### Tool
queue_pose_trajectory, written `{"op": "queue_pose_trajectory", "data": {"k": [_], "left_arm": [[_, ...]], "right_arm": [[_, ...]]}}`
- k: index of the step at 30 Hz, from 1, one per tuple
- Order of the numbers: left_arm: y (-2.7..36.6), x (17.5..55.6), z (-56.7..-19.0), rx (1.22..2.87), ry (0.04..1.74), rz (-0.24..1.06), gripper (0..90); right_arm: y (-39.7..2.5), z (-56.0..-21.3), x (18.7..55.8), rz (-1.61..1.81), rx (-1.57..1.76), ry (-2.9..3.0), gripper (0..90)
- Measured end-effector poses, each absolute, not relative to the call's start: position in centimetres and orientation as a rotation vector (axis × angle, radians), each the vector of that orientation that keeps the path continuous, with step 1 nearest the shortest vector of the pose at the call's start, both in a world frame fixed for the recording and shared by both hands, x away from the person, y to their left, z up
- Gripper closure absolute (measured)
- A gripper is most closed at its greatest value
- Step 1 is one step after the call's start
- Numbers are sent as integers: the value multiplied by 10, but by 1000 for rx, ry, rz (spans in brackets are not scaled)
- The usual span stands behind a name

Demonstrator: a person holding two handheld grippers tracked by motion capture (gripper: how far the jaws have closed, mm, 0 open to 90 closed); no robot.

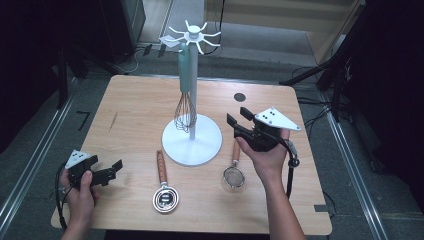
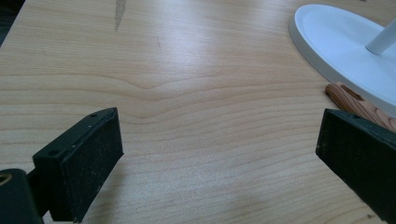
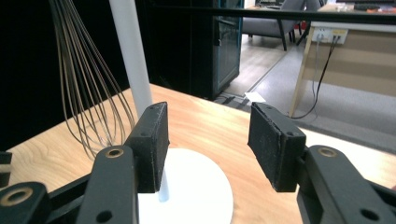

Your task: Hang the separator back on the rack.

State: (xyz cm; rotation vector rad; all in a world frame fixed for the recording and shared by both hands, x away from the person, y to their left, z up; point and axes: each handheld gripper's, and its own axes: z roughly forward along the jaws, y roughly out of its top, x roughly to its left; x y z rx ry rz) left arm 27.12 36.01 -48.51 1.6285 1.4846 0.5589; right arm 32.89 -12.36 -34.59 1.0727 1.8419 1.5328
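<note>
Wooden-handled strainer (image 1: pixel 234 170) lies just below the open, empty right gripper (image 1: pixel 239 121), handle pointing away from the person. Left gripper (image 1: pixel 111 169), also open, sits nearer the second wooden-handled utensil (image 1: pixel 163 187).

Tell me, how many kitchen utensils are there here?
3: a whisk hanging from the white stand, a wooden-handled utensil lying before its base, and a small strainer right of that.

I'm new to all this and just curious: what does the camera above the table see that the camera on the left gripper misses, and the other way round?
High view alone: the whisk hanging on the stand, the strainer, both hands, and the right gripper, open. Left gripper view alone: a close look at its own open left gripper and the grain under it. Both: the wooden table, the stand's white base, and the wooden-handled utensil.
</note>
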Motion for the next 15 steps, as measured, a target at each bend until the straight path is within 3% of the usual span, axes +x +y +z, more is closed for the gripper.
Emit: {"op": "queue_pose_trajectory", "data": {"k": [15], "left_arm": [[356,270,-485,1603,1508,623,6]], "right_arm": [[-149,-373,321,1492,1164,1867,497]]}}
